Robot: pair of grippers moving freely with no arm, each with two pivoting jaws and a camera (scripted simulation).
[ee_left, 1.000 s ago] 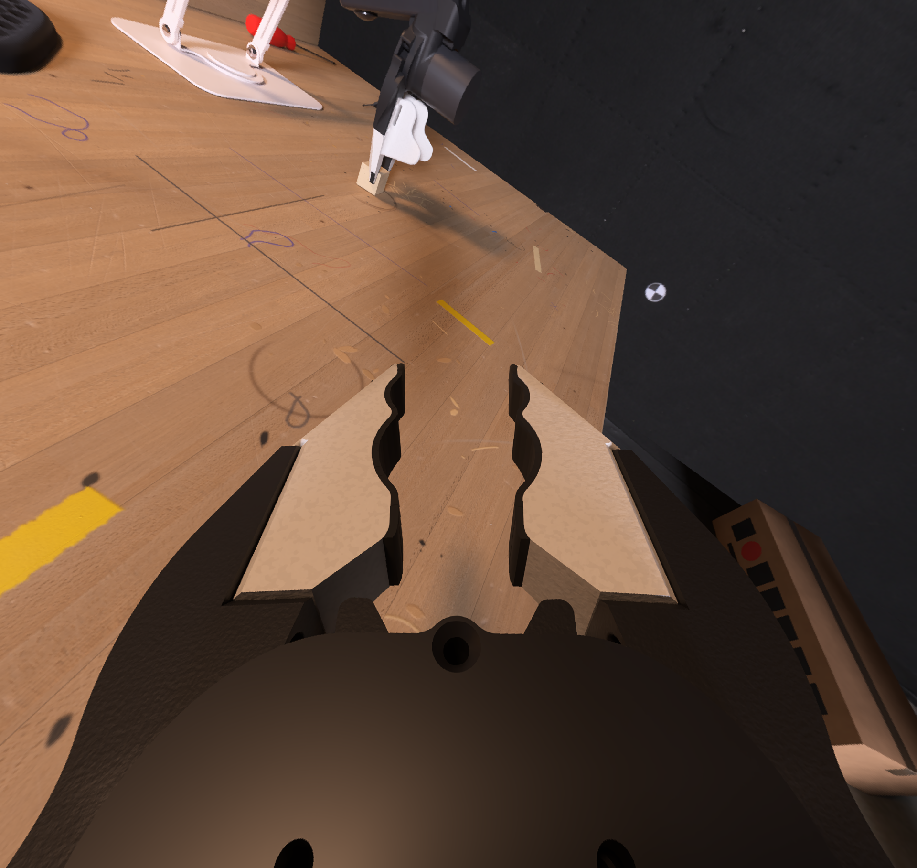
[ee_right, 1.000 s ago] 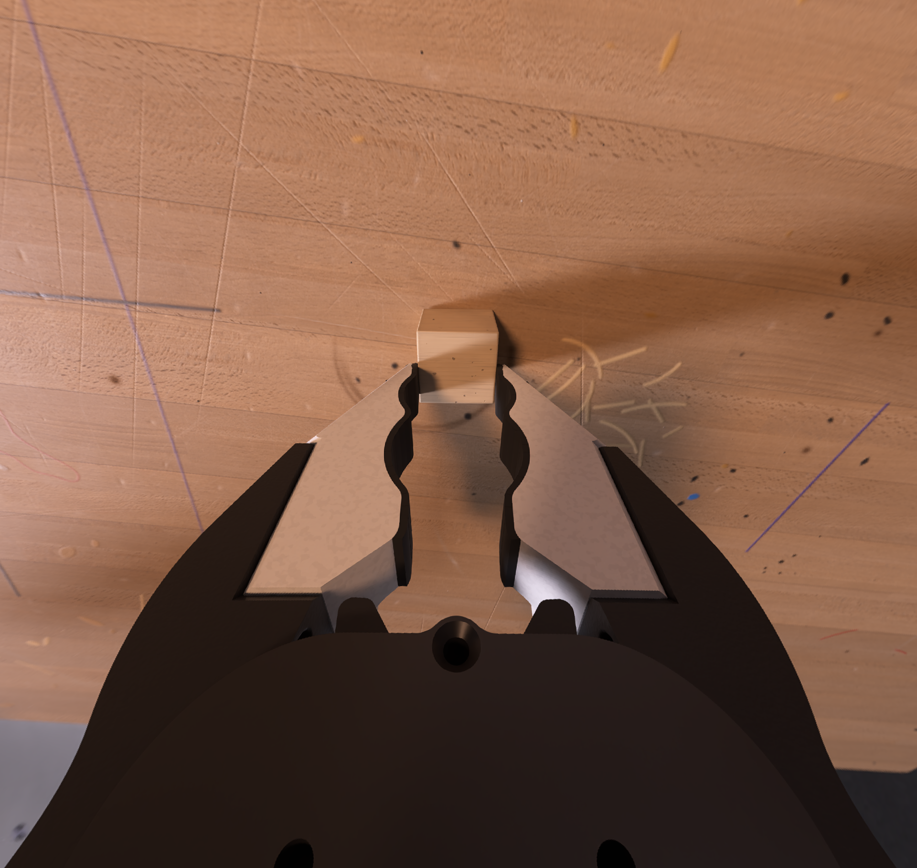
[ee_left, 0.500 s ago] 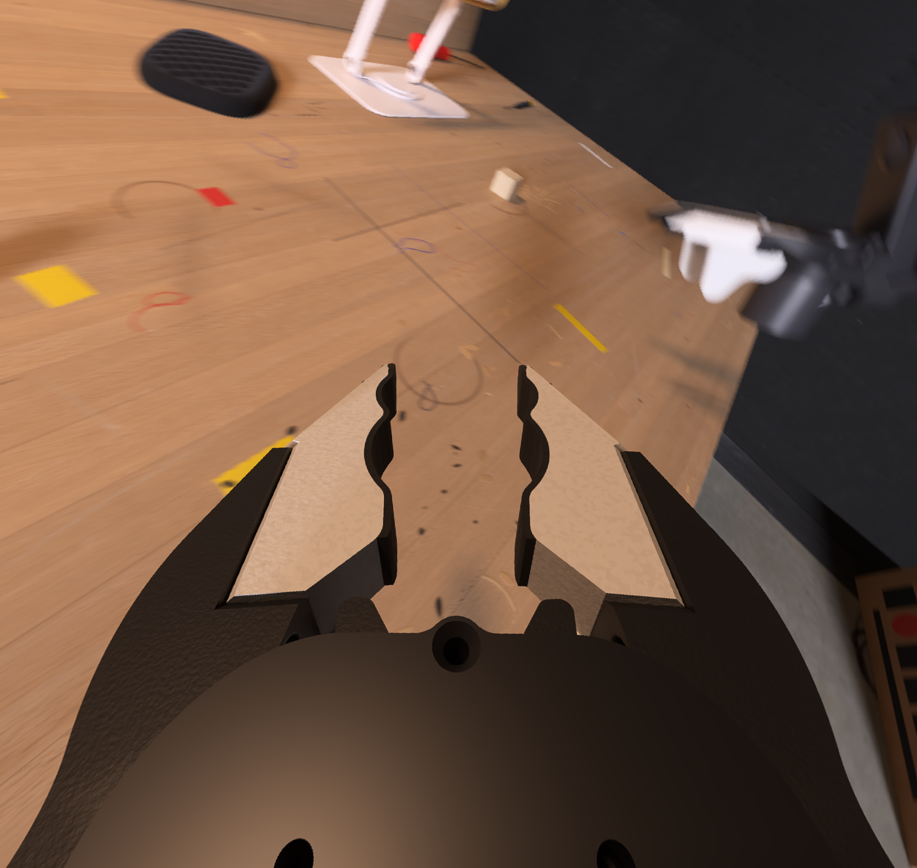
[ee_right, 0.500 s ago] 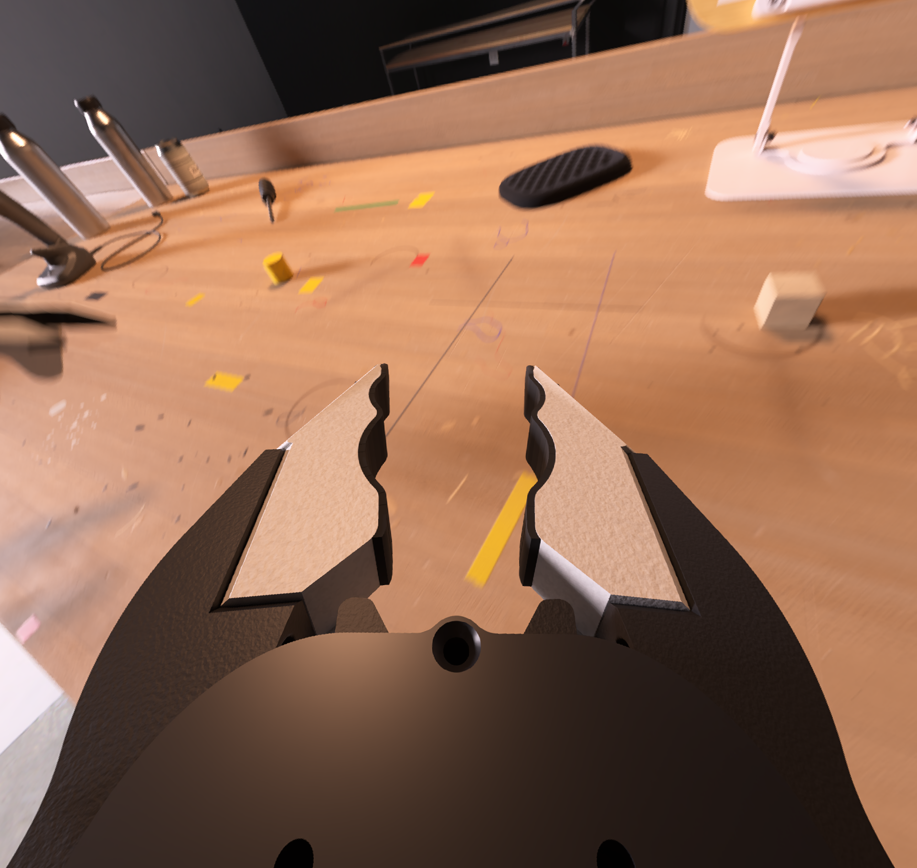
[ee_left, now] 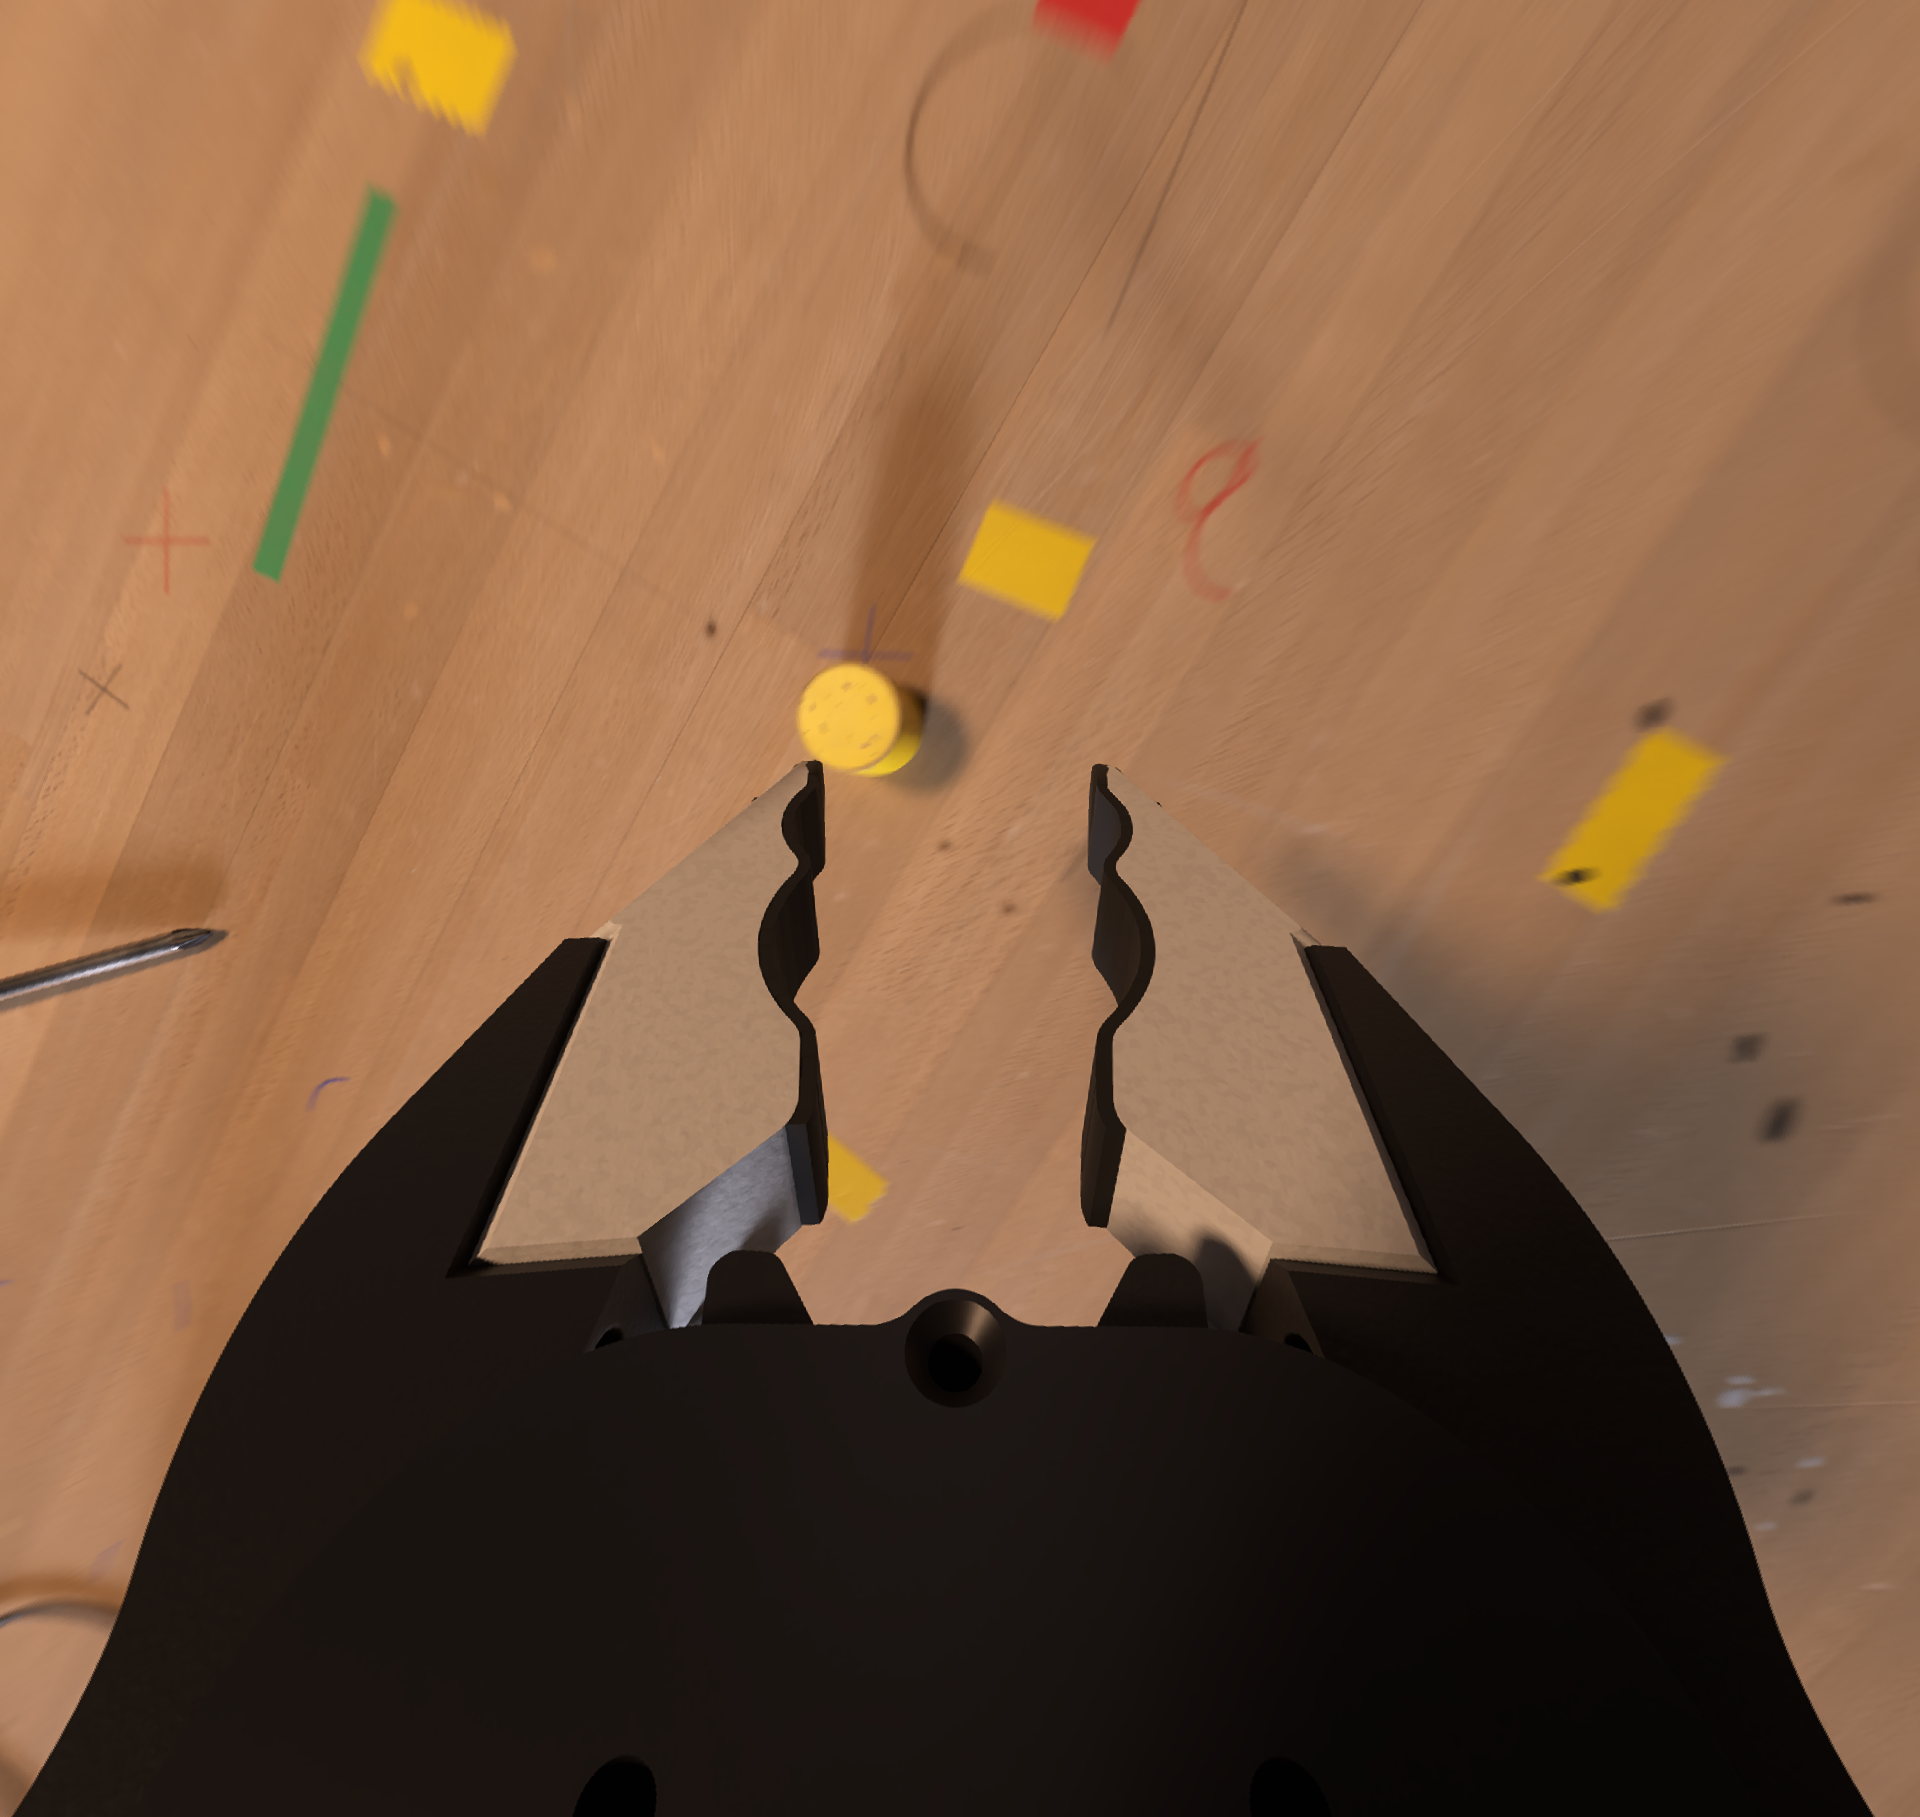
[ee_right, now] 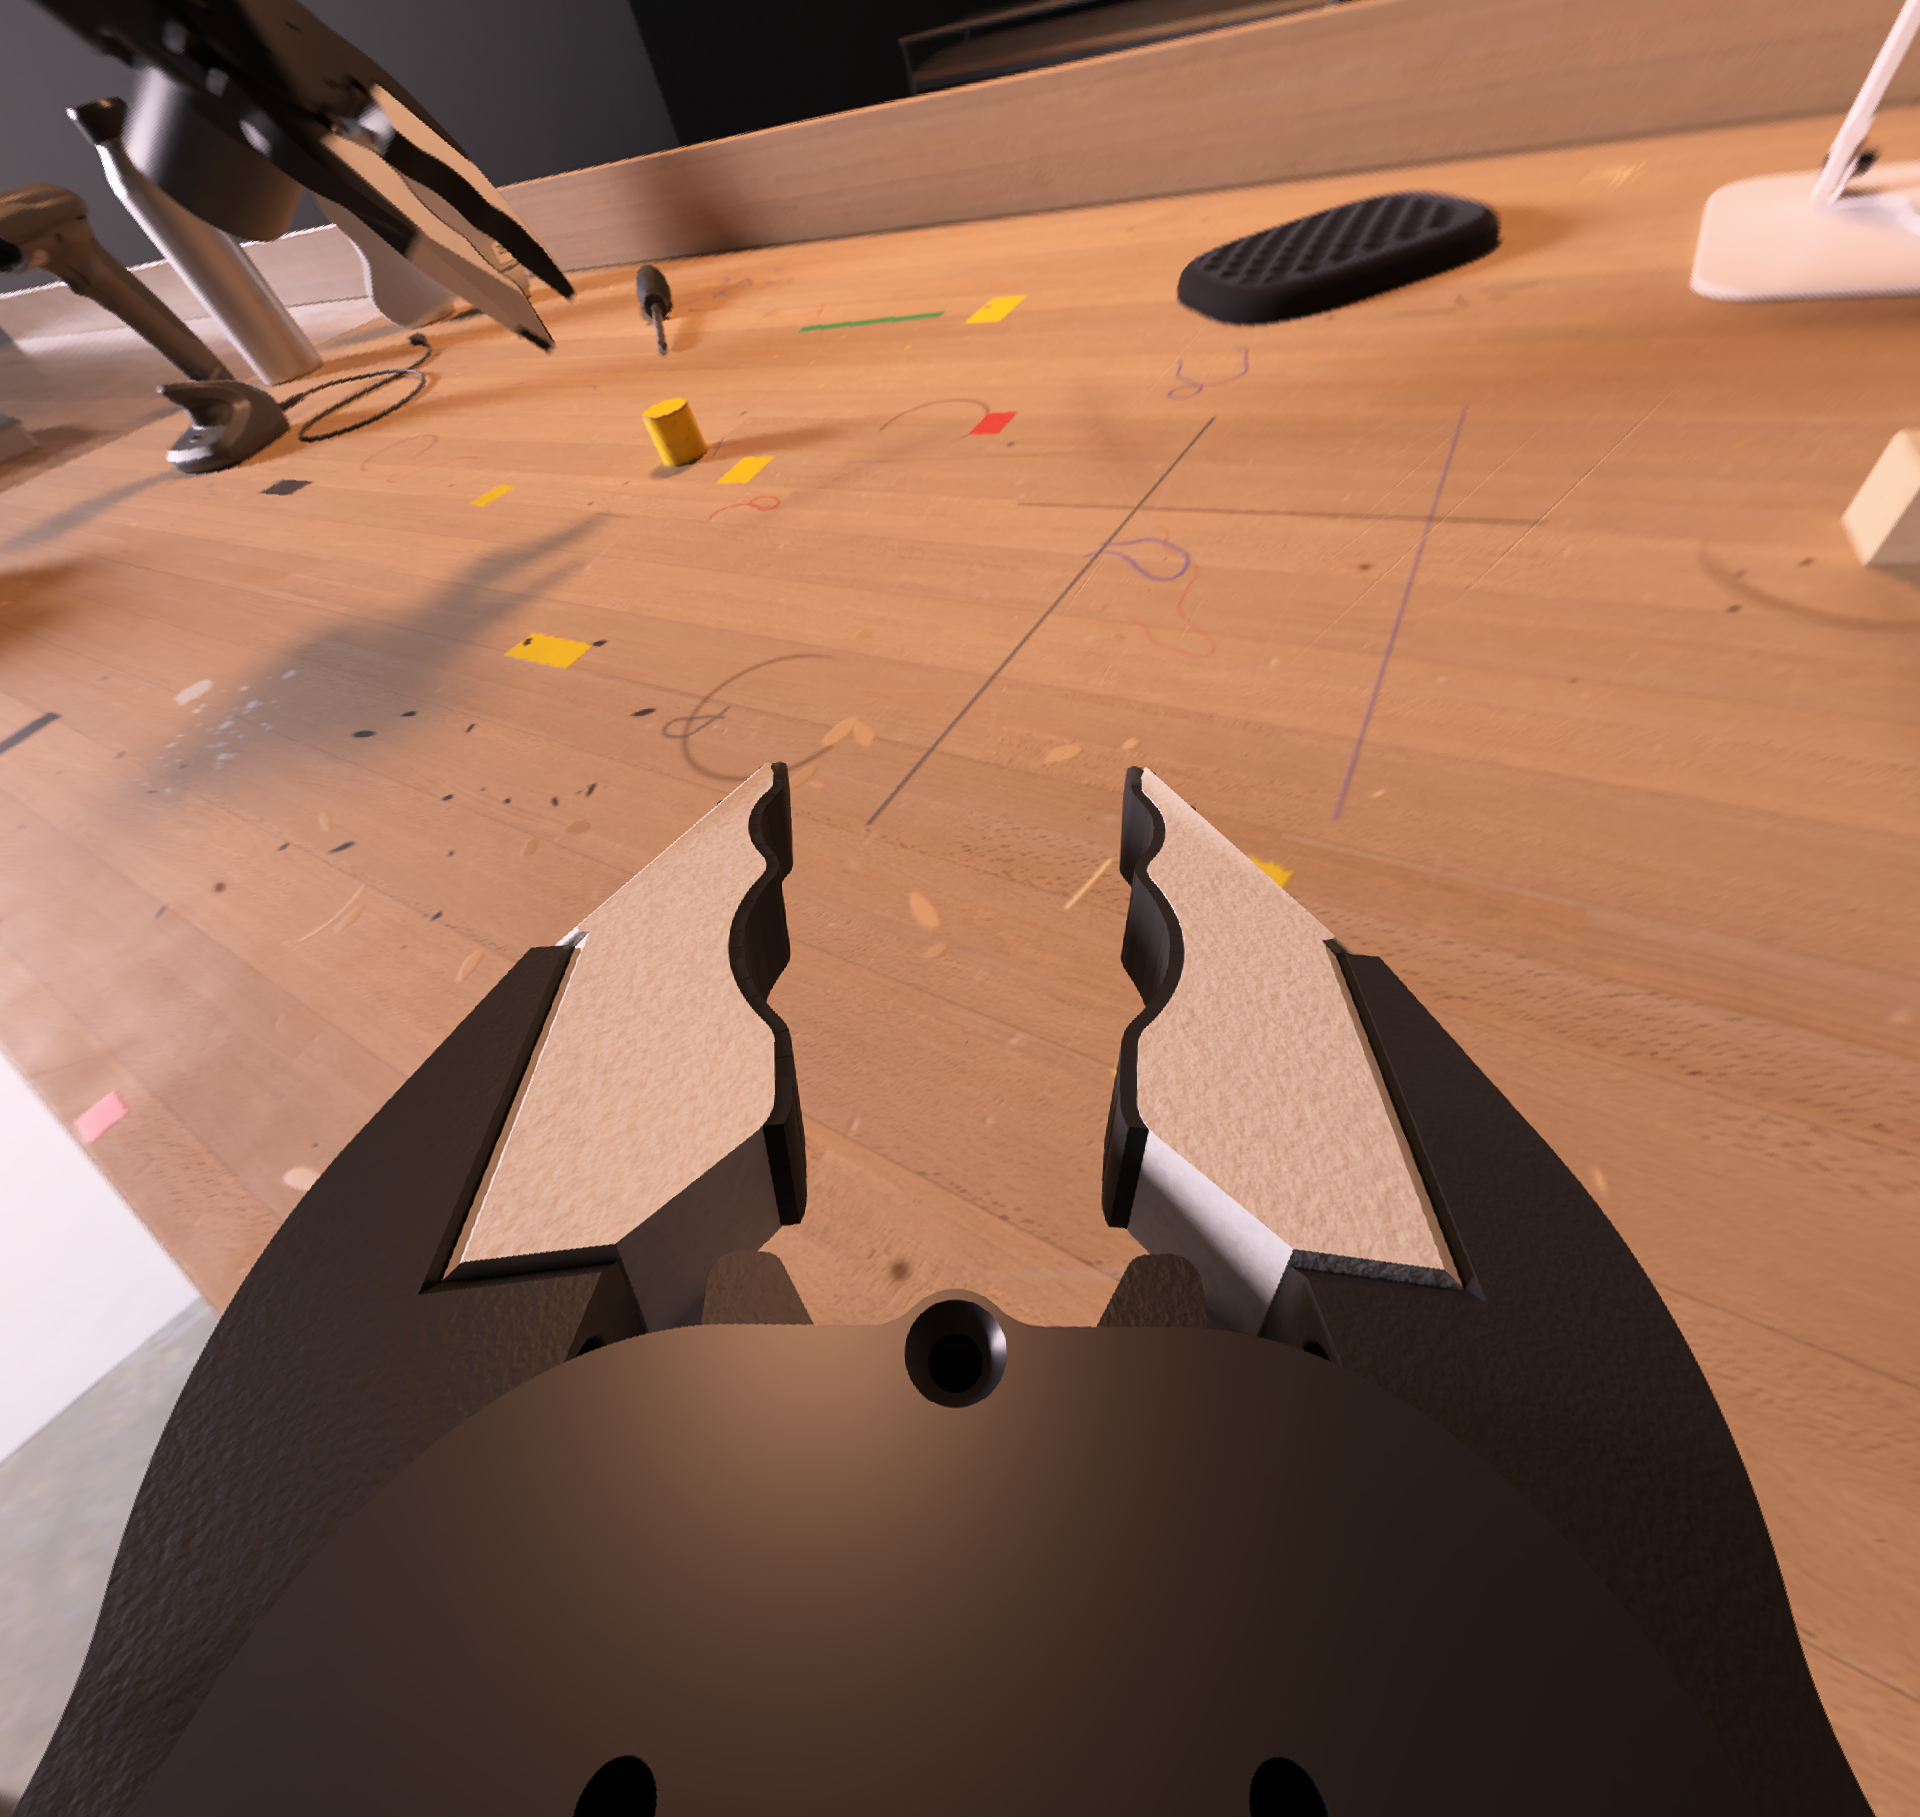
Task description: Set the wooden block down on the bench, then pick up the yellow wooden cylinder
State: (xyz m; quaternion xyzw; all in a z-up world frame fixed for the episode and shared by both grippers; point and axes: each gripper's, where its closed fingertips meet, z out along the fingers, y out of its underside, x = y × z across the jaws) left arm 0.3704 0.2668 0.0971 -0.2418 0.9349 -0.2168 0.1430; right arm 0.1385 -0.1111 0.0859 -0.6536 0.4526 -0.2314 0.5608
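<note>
The yellow wooden cylinder [ee_left: 858, 720] stands upright on the bench, just beyond my left fingertip. My left gripper [ee_left: 954, 780] is open and empty, looking down from above it. The cylinder also shows in the right wrist view [ee_right: 673, 431], far left of centre, with the left gripper [ee_right: 535, 313] hovering above and left of it. The pale wooden block [ee_right: 1889, 500] lies on the bench at the right edge of the right wrist view. My right gripper [ee_right: 954, 780] is open and empty, low over the bench and apart from the block.
A screwdriver [ee_right: 652, 304] lies behind the cylinder; its tip shows in the left wrist view [ee_left: 114, 959]. A black ribbed pad [ee_right: 1340, 252] and a white stand base [ee_right: 1808, 240] sit at the back right. Metal tools and a black cable [ee_right: 364, 400] crowd the far left. Coloured tape marks dot the bench [ee_right: 1455, 832].
My left gripper swung across the bench and now looks down on the yellow cylinder. My right gripper, having let go of the block, backed farther from it; the block slid to the frame's right edge.
</note>
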